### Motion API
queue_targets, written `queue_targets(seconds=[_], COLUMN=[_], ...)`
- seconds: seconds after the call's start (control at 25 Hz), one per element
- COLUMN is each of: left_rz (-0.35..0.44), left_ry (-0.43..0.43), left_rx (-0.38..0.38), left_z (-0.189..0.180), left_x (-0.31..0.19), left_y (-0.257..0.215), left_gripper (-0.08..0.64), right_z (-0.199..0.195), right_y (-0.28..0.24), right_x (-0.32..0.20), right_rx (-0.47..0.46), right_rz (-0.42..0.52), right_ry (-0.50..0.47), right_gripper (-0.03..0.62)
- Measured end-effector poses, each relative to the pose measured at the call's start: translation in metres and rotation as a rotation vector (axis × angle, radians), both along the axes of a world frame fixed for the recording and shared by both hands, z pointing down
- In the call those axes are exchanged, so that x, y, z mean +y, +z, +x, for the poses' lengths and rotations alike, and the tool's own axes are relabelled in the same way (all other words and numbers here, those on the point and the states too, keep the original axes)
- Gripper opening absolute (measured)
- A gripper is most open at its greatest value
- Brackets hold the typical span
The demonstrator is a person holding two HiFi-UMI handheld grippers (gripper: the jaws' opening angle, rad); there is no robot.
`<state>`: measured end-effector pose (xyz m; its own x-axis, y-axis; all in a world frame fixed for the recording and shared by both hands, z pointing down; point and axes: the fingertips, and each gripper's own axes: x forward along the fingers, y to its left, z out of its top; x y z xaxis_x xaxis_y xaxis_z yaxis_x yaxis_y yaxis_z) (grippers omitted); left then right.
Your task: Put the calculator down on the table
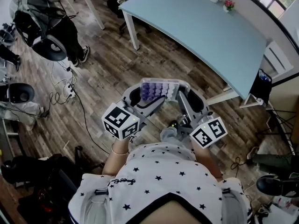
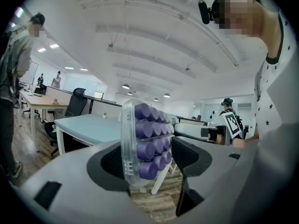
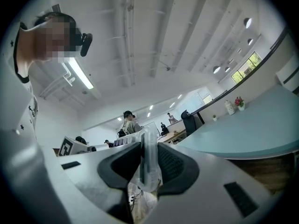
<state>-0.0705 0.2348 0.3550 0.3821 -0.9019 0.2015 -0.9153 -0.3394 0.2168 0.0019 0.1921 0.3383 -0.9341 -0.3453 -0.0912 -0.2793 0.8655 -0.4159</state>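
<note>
While the left tool [image 2: 148, 155] and the right tool [image 3: 148, 164] each clamp one end of the calculator [image 1: 160, 88], it hangs over the wood floor [image 1: 107, 69], short of the blue counter's [image 1: 205, 31] near edge.

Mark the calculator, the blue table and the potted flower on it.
calculator [image 1: 160, 88]: head view, on its purple keys.
blue table [image 1: 210, 36]: head view, bare middle of the top.
potted flower [image 1: 228, 5]: head view, on the pink blooms.
</note>
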Motion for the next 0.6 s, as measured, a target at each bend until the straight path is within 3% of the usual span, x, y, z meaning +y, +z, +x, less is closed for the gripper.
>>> queue_targets(seconds=[0.6], left_rz=[-0.008], left_ry=[0.039], left_rx=[-0.047], left_z=[0.055], left_x=[-0.108], left_y=[0.002], left_gripper=[0.296], right_z=[0.057], right_y=[0.007], right_x=[-0.106], right_rx=[-0.045], right_rz=[-0.025], right_ry=[0.043], right_gripper=[0.095])
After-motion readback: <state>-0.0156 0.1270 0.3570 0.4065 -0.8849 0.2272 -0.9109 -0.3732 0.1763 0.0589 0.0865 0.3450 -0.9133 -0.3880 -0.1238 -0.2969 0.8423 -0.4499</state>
